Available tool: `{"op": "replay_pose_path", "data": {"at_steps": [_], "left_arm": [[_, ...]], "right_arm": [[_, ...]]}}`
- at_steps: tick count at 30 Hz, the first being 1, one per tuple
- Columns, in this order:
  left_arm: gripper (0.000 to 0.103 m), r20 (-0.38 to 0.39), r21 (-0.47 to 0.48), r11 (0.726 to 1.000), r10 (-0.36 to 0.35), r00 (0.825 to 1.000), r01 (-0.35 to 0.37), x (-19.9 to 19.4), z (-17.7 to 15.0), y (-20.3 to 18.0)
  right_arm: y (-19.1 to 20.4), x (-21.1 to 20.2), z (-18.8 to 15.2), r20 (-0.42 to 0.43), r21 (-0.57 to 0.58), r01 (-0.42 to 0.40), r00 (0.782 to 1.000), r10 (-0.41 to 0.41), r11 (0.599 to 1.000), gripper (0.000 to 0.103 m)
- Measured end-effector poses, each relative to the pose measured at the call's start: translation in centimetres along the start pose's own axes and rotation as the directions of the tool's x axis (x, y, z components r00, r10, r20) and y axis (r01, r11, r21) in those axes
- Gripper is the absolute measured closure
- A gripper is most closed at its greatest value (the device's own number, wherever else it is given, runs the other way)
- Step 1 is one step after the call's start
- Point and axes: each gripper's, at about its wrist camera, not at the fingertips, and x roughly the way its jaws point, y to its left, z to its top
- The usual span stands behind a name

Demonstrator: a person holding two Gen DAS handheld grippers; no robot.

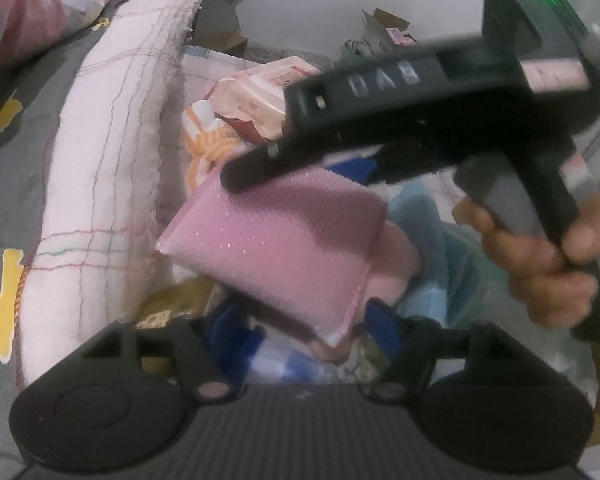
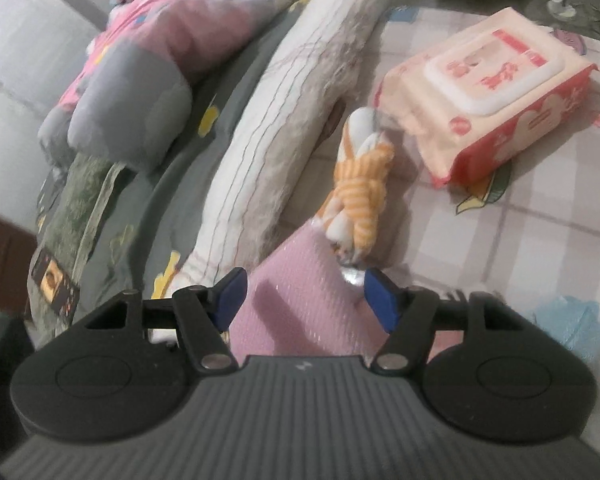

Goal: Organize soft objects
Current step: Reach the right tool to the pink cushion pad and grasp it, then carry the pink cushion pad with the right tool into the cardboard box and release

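A pink glittery sponge [image 1: 284,240] hangs tilted in the air above the bed. My right gripper [image 2: 304,300] is shut on the sponge [image 2: 300,308], its blue pads pressing both side edges. In the left wrist view one black finger [image 1: 252,168] of that gripper crosses the sponge's top edge, and a hand [image 1: 548,264] holds its handle. My left gripper [image 1: 308,326] is open at the bottom of its view. The sponge's lower corner dips between its fingers, clear of the right-hand pad and hiding most of the other.
A wet-wipe pack [image 2: 488,92] and an orange-striped soft toy [image 2: 360,188] lie on the checked sheet [image 2: 540,240]. A long white bolster [image 2: 300,92] runs along the left, with a pink and grey quilt [image 2: 160,40] beyond it. A light blue cloth [image 2: 572,324] sits at the right.
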Motion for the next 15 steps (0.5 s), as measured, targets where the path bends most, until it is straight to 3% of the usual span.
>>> {"op": "replay_pose_path", "data": {"at_steps": [3,7,15], "left_arm": [[0.036,0.009,0.008,1.000,0.023,1.000,-0.023,0.3,0.2,-0.4],[0.039,0.017,-0.016,0.999,0.041,0.999,-0.040,0.5,0.3,-0.5],[0.039,0.093,-0.015,0.998,0.054,0.994,-0.053,-3.4,-0.3,-1.6]], "right_arm": [[0.0,-0.3,-0.5,-0.002,-0.007,-0.017,1.000,0.017,1.000,0.054],[0.3,-1.3,-1.3,0.024,0.000,-0.029,0.999,0.029,1.000,0.061],[2.3,-5.4,-2.3,0.110,0.010,-0.092,0.990,0.090,0.996,0.066]]}}
